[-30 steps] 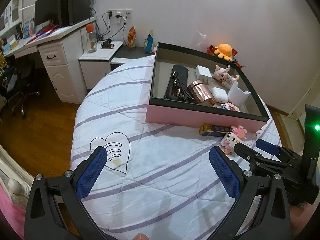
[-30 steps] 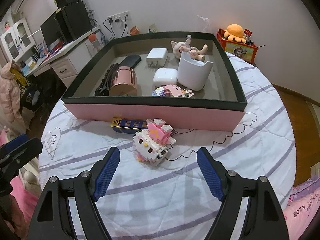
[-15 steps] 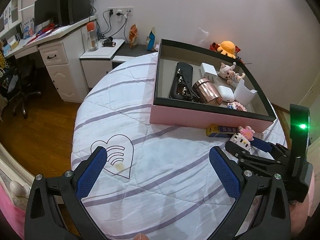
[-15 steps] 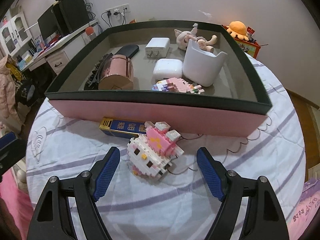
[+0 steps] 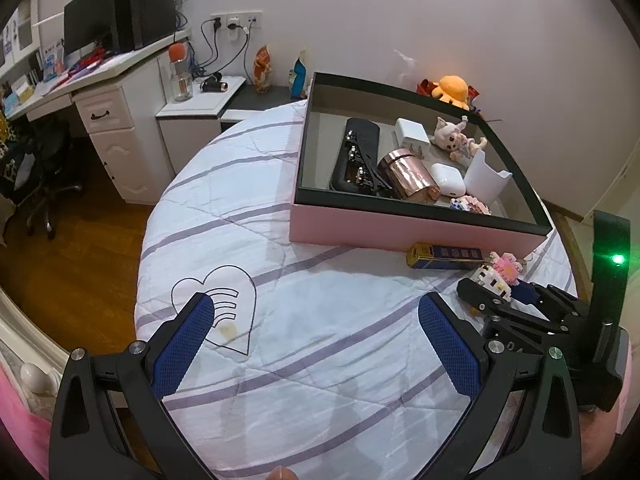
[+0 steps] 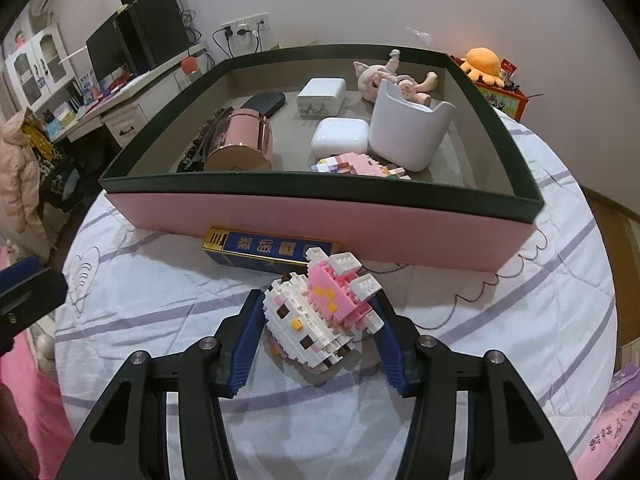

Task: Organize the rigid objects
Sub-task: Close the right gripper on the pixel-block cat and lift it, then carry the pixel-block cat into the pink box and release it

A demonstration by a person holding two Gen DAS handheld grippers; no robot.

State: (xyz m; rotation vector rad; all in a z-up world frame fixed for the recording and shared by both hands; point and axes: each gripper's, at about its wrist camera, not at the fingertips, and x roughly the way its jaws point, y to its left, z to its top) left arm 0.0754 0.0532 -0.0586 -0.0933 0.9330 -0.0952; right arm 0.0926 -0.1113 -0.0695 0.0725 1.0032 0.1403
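Observation:
A white and pink brick-built cat figure (image 6: 316, 316) lies on the striped quilt in front of the pink box (image 6: 320, 216). My right gripper (image 6: 318, 304) is closing on it; both blue pads (image 6: 248, 336) touch its sides. In the left wrist view the same figure (image 5: 500, 276) shows between the right gripper's fingers (image 5: 476, 294). A blue and gold pack (image 6: 264, 250) lies against the box's front wall. My left gripper (image 5: 316, 312) hangs open over bare quilt near a heart print (image 5: 224, 304), holding nothing.
Inside the box are a pink metal tin (image 6: 244, 144), a white charger (image 6: 322, 96), a white earbud case (image 6: 340, 136), a white cup (image 6: 404, 132), a doll (image 6: 376, 76), a black case (image 6: 264, 104) and a small brick figure (image 6: 360, 162). A desk (image 5: 100, 92) stands at the far left.
My right gripper moved forward around the brick cat and its jaws came in from wide open onto its sides. The left gripper stayed put and open.

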